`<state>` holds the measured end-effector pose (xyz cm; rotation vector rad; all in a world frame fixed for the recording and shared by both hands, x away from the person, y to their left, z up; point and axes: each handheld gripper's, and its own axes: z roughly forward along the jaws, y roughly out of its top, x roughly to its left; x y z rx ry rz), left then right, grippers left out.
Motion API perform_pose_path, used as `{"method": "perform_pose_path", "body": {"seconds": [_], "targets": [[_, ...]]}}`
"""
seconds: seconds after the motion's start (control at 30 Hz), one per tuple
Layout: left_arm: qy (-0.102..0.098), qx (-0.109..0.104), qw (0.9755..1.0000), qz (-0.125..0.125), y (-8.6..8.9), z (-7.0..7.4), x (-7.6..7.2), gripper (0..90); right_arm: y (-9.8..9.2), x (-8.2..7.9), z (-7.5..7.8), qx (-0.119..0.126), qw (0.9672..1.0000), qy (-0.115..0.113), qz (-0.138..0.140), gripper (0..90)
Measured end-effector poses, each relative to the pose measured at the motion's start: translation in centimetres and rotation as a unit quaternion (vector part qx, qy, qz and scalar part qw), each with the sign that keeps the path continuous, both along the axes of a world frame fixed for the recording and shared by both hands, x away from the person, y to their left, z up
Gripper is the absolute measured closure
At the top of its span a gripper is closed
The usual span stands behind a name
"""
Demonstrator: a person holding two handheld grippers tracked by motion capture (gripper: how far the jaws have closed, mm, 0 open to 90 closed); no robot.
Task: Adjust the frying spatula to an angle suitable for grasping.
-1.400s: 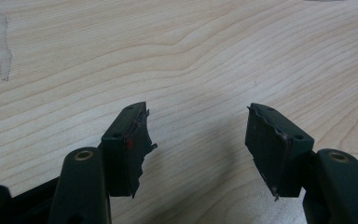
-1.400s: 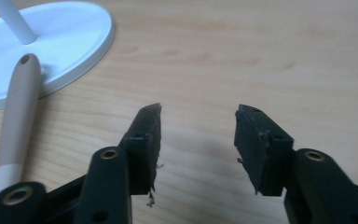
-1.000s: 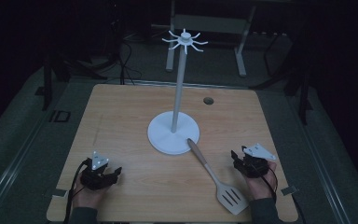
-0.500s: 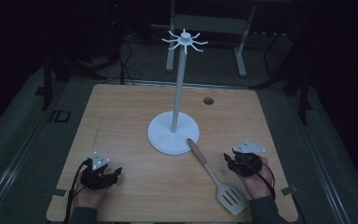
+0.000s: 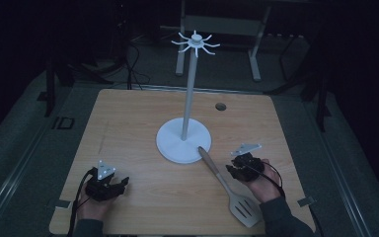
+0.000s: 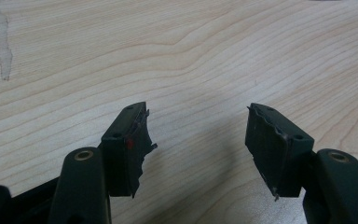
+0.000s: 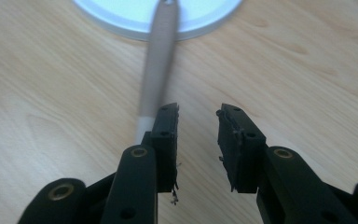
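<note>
Over the last second the right tool (image 5: 238,168) has slid from the lower right of the frame toward its middle, closing on the spatula (image 5: 229,189). It began well apart from the handle and now sits just beside it. In the right gripper view, the handle (image 7: 157,70) runs just past the outer side of the left jaw, with the jaws parted and nothing between them.
</note>
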<state>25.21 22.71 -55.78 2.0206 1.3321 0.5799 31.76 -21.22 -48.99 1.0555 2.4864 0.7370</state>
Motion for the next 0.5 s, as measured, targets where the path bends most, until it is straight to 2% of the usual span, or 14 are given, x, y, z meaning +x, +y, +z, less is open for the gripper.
{"method": "perform_pose_path", "body": {"seconds": [0.17,0.3,0.5], "targets": [[0.000,-0.001,1.0000,0.000,0.0,0.0,0.0,39.5,1.5,0.8,-0.4,-0.006,0.9993,0.032,0.019,67.7],[0.000,-0.001,1.0000,0.000,0.1,0.0,0.0,39.6,2.3,1.5,-1.3,-0.007,0.9978,0.062,0.022,67.8],[0.000,-0.001,1.0000,0.000,0.1,0.0,0.0,39.5,2.9,2.2,-2.9,-0.021,0.9952,0.093,0.020,67.0]]}}
